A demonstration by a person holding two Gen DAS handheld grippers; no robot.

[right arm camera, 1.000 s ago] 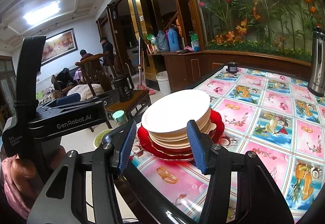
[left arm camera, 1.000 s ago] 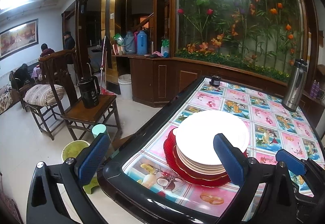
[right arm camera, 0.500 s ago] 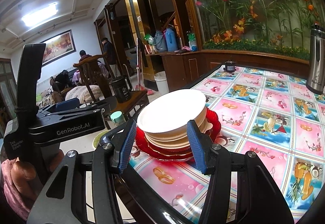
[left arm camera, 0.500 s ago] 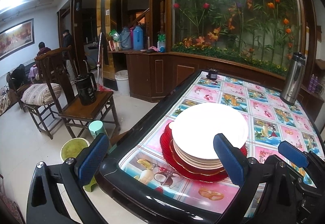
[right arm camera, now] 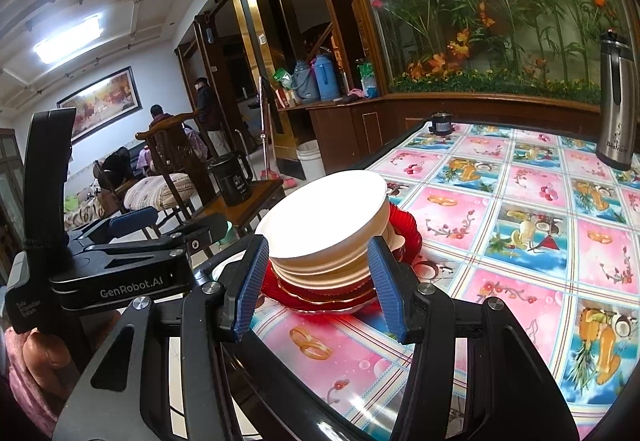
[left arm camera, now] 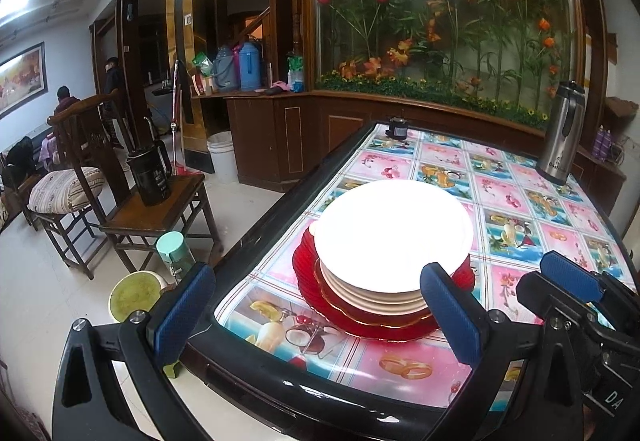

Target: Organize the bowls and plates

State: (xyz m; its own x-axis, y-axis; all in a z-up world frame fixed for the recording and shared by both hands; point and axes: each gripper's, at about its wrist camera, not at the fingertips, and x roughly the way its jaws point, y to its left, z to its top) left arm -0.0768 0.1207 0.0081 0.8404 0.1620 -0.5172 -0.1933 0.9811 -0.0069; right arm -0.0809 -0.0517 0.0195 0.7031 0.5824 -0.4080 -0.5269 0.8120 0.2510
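Both hand-held grippers hover apart and empty, left (left arm camera: 316, 305) and right (right arm camera: 318, 281), before the stack of white round plates (left arm camera: 392, 237) on red scalloped plates (left arm camera: 360, 317), near the colourful tiled table (left arm camera: 520, 201) corner. A clumsy nudge could tip it floorward.

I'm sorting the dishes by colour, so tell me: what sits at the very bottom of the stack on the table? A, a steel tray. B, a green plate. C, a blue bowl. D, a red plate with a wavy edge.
D: the white plates rest on a wider red plate whose scalloped rim sticks out beneath them, directly on the patterned tablecloth.
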